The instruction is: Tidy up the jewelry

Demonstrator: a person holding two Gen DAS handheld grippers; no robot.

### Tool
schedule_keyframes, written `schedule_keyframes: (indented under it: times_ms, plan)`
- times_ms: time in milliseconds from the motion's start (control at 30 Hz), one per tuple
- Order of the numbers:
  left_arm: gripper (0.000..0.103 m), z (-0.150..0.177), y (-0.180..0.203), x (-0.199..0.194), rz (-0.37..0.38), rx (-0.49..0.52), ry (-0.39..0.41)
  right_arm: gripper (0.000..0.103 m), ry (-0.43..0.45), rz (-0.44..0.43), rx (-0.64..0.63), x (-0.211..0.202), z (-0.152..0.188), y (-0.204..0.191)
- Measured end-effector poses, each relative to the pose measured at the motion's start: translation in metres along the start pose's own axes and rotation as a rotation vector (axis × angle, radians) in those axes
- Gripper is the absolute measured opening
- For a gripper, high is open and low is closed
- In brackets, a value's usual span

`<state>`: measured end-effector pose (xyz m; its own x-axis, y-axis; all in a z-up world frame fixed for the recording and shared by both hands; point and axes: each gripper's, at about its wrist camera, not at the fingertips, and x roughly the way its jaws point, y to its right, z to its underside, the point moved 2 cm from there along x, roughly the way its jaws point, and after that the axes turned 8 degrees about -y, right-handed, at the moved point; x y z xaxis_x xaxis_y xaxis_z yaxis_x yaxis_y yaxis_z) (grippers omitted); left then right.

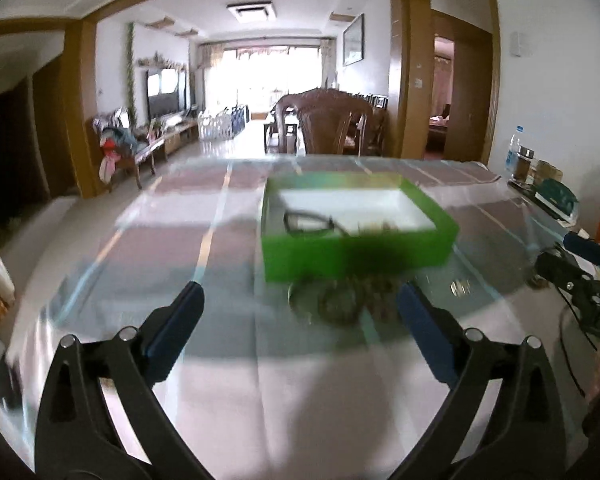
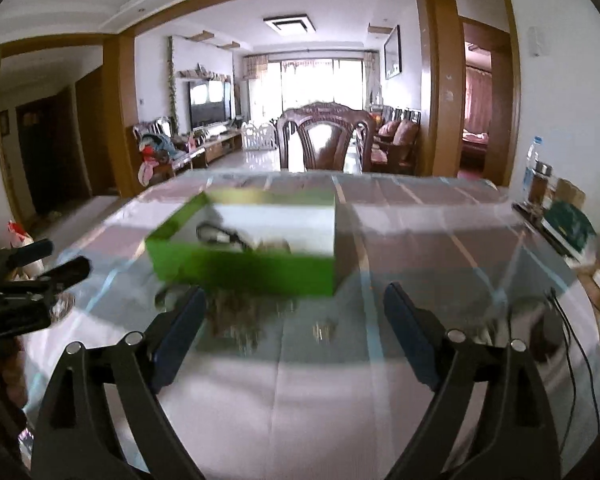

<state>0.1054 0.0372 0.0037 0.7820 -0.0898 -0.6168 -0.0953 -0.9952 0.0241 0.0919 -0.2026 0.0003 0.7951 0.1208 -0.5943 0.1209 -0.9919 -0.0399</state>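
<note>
**Both claws spread wide before the green box**

A green box with a white inside sits on the glass-topped table, and a dark looped cord and a small pile of blurred jewelry lie in it. The left gripper hangs over the glass just short of the box's near wall, its blue fingers spread far apart with nothing between them. The right gripper is likewise spread and empty, with the box ahead and a little to its left.

From the left wrist view the right gripper shows at the right edge, well apart from the box. From the right wrist view the left gripper shows at the left edge.

Nothing stands between either claw and the box; only the box's dim reflection shows in the glass there. Along the table's right edge stand a water bottle, a jar and a dark green packet, and a black cable trails near the right gripper. A wooden chair stands at the far end of the table.
</note>
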Motion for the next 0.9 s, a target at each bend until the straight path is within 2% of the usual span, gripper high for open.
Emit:
schedule_keyframes:
  times_ms: [100, 267, 900]
  plan:
    - [0.097, 0.023, -0.001, -0.012, 0.008, -0.035, -0.016, 0.09, -0.02, -0.013, 0.015, -0.007, 0.023, -0.002]
    - [0.097, 0.048, 0.001, -0.01, -0.026, -0.043, -0.075, 0.093, -0.029, -0.004, 0.01, -0.009, 0.042, -0.013]
    - [0.097, 0.048, 0.013, -0.016, -0.035, -0.03, -0.064, 0.094, -0.034, -0.009, 0.012, -0.011, 0.045, -0.006]
